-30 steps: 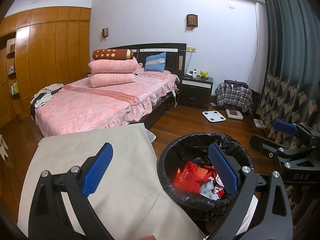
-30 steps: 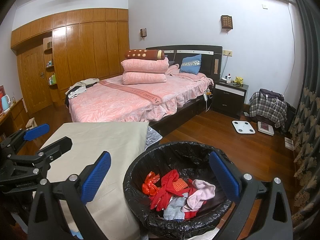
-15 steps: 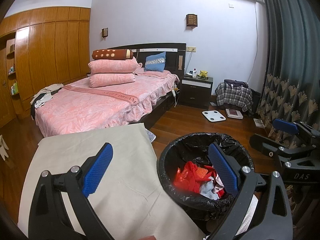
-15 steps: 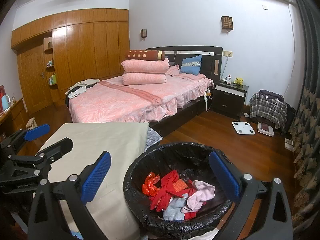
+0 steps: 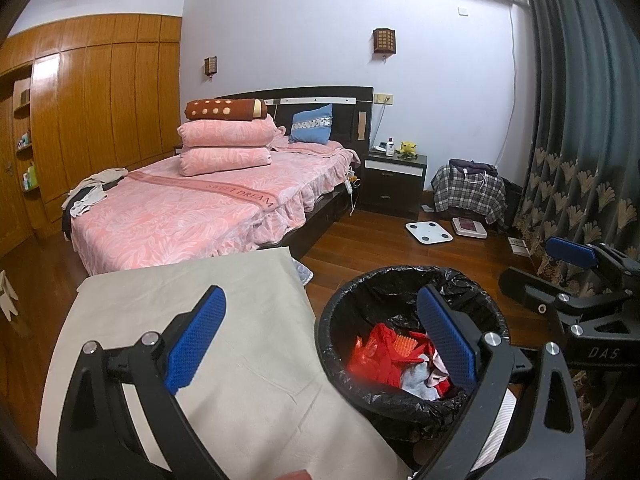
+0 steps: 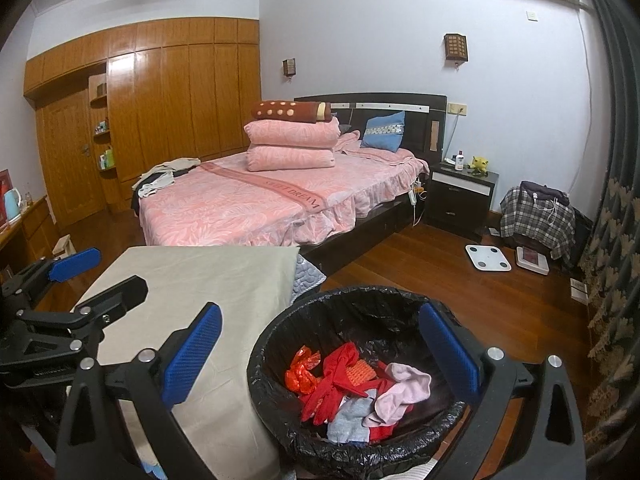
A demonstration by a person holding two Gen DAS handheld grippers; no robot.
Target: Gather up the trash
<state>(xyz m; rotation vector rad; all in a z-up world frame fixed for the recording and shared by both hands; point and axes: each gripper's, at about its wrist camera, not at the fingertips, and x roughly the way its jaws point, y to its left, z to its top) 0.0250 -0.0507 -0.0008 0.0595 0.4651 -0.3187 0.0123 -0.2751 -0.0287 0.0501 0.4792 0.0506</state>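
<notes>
A round bin with a black liner [image 5: 340, 312] [image 6: 272, 332] stands on the wood floor beside a table under a beige cloth [image 5: 224, 312] [image 6: 216, 280]. Inside lie a red glove [image 6: 336, 376], a red wrapper [image 6: 302, 372], an orange piece [image 6: 362, 372] and pink and grey cloth [image 6: 400, 388]. My left gripper [image 5: 320, 344] is open and empty, over the table edge and the bin. My right gripper [image 6: 320, 352] is open and empty above the bin. Each gripper shows in the other's view, the right one [image 5: 560, 276] and the left one [image 6: 80, 280].
A bed with pink bedding [image 5: 208, 208] fills the middle of the room. A dark nightstand [image 5: 394, 176], a plaid-covered item [image 5: 468, 192] and two scales [image 5: 428, 232] stand along the far wall. A patterned curtain [image 5: 580, 184] hangs on the right, wooden wardrobes [image 5: 100, 100] on the left.
</notes>
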